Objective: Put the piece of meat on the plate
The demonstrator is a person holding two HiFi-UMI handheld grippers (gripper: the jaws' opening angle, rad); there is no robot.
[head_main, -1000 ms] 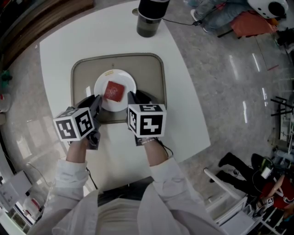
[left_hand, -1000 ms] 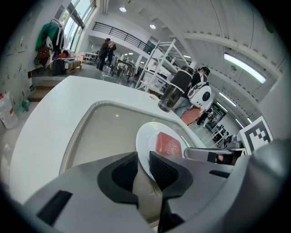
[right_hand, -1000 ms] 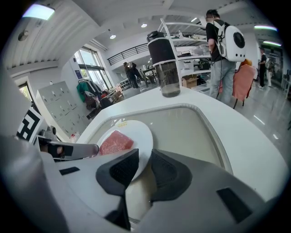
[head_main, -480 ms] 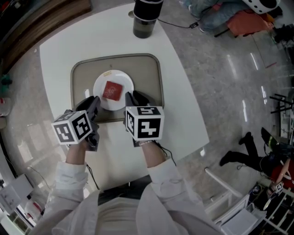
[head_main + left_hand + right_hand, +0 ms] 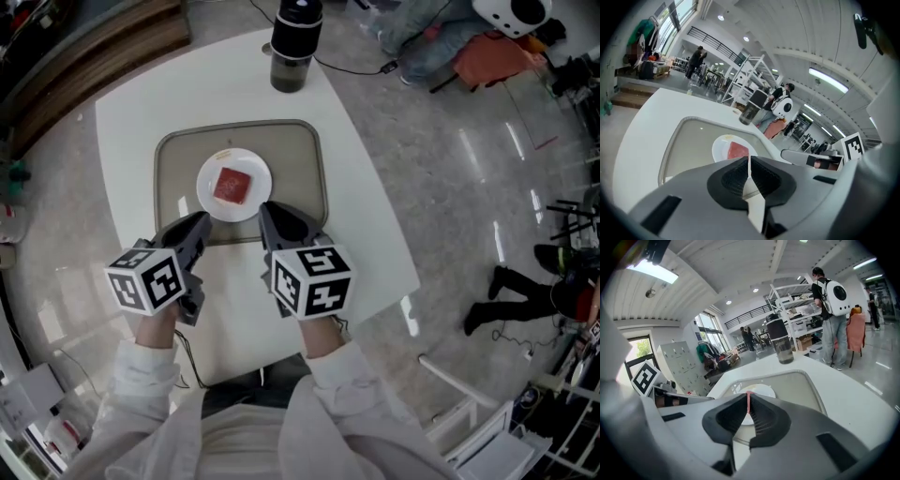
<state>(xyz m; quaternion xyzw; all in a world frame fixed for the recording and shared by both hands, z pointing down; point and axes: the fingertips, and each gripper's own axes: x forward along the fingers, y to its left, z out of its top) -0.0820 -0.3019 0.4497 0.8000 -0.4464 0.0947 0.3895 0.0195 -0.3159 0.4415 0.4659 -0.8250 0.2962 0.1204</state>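
The piece of meat (image 5: 232, 186) lies flat on the plate (image 5: 208, 197), inside the tray (image 5: 298, 169) on the surface (image 5: 361, 234), so I judge the job done. My left claw (image 5: 200, 222) and right claw (image 5: 265, 210) are clenched on nothing. Both have drawn back from the plate since 1 second ago.
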